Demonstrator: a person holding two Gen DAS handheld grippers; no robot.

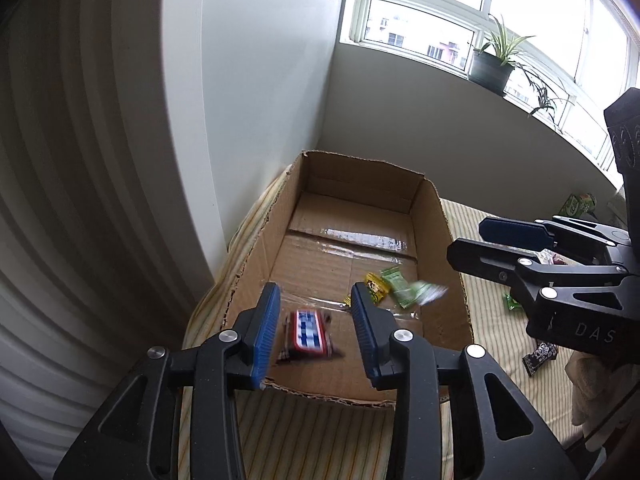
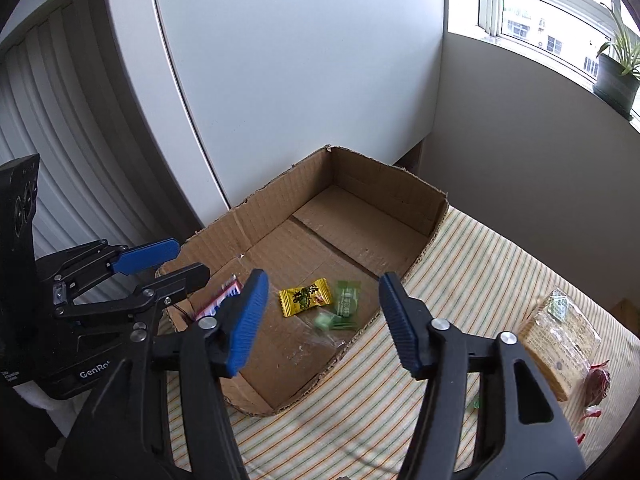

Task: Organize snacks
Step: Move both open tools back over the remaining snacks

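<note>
Left gripper (image 1: 314,322): fingers spread, holding nothing, above the near end of the cardboard box (image 1: 256,240); a blurred red-and-blue snack bar (image 1: 308,330) appears between them, inside the box. Right gripper (image 2: 320,322): fingers likewise spread and empty. On the box floor lie a yellow candy (image 2: 305,297) and, just beside it, green candies (image 2: 347,298). A wrapped cracker pack (image 2: 560,340) rests on the striped cloth (image 2: 480,272) outside the box.

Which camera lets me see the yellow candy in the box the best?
The right wrist view. There the yellow candy lies flat and whole on the floor of the cardboard box, between the open fingers. In the left wrist view it is small, and a blue finger pad hides part of it.
</note>
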